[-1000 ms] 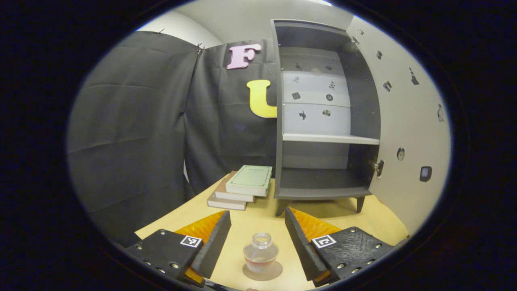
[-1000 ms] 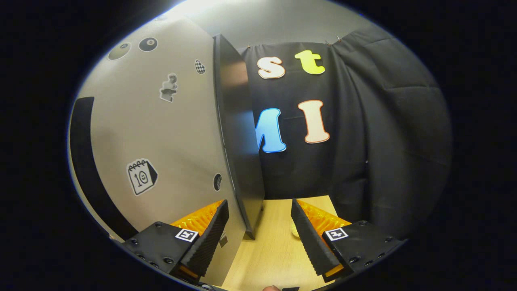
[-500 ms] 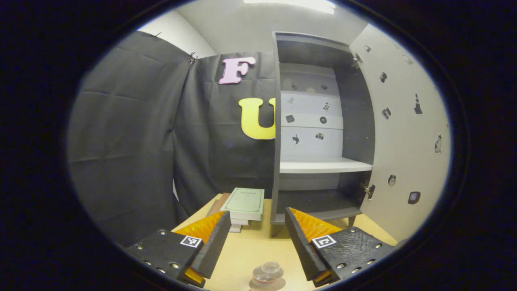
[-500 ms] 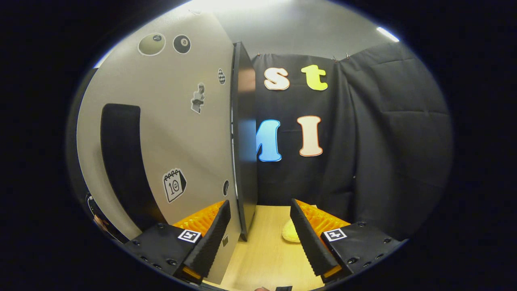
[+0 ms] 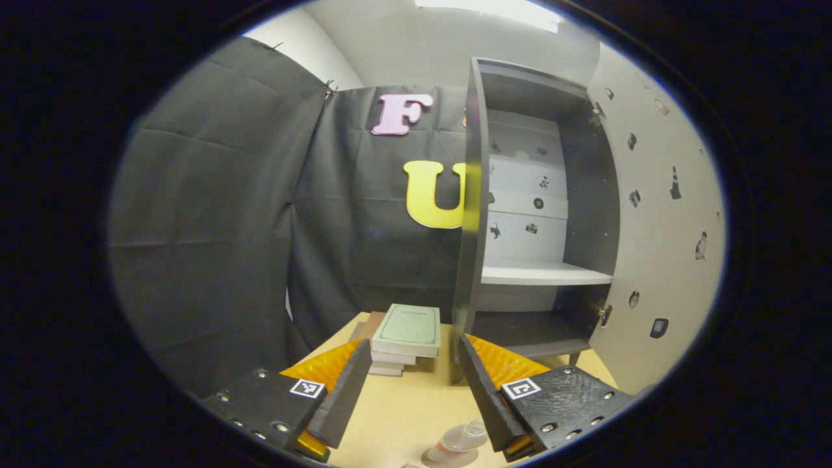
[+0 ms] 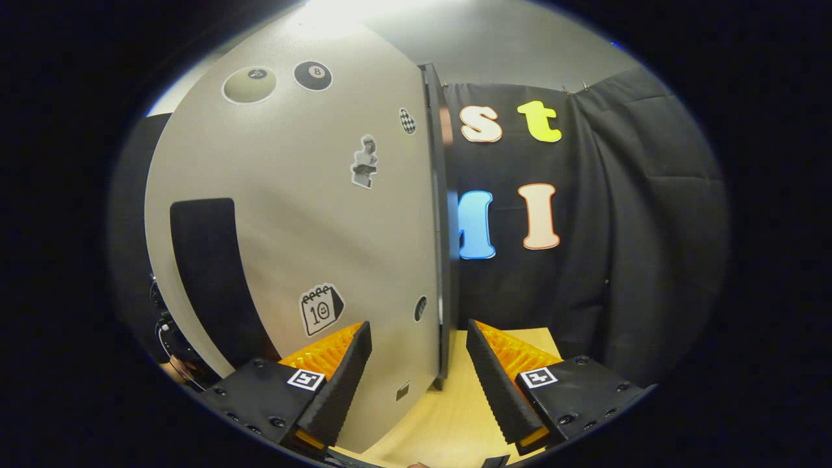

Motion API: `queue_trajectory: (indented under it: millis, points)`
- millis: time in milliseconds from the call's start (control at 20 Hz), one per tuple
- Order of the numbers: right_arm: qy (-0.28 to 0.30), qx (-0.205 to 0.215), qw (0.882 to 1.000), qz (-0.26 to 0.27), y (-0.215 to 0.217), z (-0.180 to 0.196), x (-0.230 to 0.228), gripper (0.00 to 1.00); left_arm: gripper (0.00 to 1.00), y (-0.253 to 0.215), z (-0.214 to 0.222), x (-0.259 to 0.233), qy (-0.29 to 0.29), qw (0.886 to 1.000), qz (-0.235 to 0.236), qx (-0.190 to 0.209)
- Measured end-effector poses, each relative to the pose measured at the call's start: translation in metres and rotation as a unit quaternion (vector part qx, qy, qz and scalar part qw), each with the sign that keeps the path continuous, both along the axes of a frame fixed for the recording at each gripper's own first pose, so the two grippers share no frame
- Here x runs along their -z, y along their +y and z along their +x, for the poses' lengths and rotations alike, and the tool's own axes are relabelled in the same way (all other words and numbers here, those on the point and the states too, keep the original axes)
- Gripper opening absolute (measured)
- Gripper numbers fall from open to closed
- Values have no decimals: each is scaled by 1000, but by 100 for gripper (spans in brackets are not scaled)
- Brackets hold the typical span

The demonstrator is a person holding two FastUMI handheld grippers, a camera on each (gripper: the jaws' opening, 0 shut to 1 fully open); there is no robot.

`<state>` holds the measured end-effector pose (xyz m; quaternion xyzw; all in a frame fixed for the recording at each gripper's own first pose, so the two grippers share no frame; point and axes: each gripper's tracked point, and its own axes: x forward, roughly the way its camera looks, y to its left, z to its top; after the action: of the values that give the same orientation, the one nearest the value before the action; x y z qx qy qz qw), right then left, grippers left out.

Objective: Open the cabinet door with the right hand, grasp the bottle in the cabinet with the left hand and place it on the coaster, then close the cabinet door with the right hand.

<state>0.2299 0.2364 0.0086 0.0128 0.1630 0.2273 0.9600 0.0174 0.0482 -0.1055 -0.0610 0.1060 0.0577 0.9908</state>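
1. While the left gripper (image 5: pixel 411 380) hangs above the pale wooden table (image 5: pixel 396 416), its two fingers stand wide apart with nothing between them.
2. Low in the left gripper view, the clear bottle (image 5: pixel 459 439) stands on the round brown coaster (image 5: pixel 448 456), just beside the inner edge of the finger on that side; whether the finger touches it cannot be told. The bottle is partly cut off by that finger and by the edge of the view.
3. Beyond the fingers the grey cabinet (image 5: pixel 478 214) stands on short legs on the table, its inside open to view, with one pale shelf (image 5: pixel 543 275) across the middle. The back panel carries small dark stickers.
4. Swung wide open at the cabinet's right, the cabinet door (image 5: pixel 656 221) shows its pale inner face dotted with small stickers, and a hinge (image 5: pixel 605 313) sits near its lower corner.
5. Left of the cabinet, a stack of books (image 5: pixel 402 338) lies on the table, the top one with a pale green cover.
6. Seen from the right gripper view, the right gripper (image 6: pixel 416 377) is also spread wide and holds nothing; the free edge of the cabinet door (image 6: pixel 442 260) rises between its fingers, closer to the left one, with no contact visible.
7. On the door's pale outer face sit stickers and a tall dark handle (image 6: pixel 208 273).
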Motion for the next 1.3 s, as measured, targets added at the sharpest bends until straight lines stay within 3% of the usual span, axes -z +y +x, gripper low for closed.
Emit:
queue_trajectory:
  millis: [50, 100, 200, 250, 300, 350, 450, 500, 1050, 1300]
  points:
    - [-1, -5, 1000, 1, 7, 3, -2, 93, 81, 5, -3, -2, -1, 1000, 0, -5]
    - [-3, -10, 1000, -3, 13, 3, -2, 87, 81, 12, -5, -2, -1, 1000, 0, -10]
    - [-9, -20, 1000, -9, 26, 4, -3, 87, 80, 24, -9, -3, -3, 1000, -1, -19]
    - [-11, -24, 1000, -9, 32, 5, -3, 93, 81, 27, -13, -3, -4, 1000, -2, -22]
    - [-11, -29, 999, -7, 39, 4, -1, 93, 83, 32, -15, -2, -1, 1000, 0, -26]
    - [-10, -34, 999, -4, 45, 5, -1, 87, 83, 37, -18, -2, -1, 1000, 2, -29]
    - [-8, -44, 999, 4, 59, 6, 1, 87, 83, 45, -24, 0, 0, 999, 6, -35]
    - [-8, -50, 999, 6, 66, 6, 2, 94, 83, 49, -27, -1, 0, 999, 8, -39]
    - [-10, -113, 993, 44, 138, 15, 2, 94, 80, 94, -70, -3, 8, 996, 34, -83]
    - [-34, -106, 993, 44, 170, 36, 0, 94, 80, 119, -92, -2, 15, 992, 40, -117]
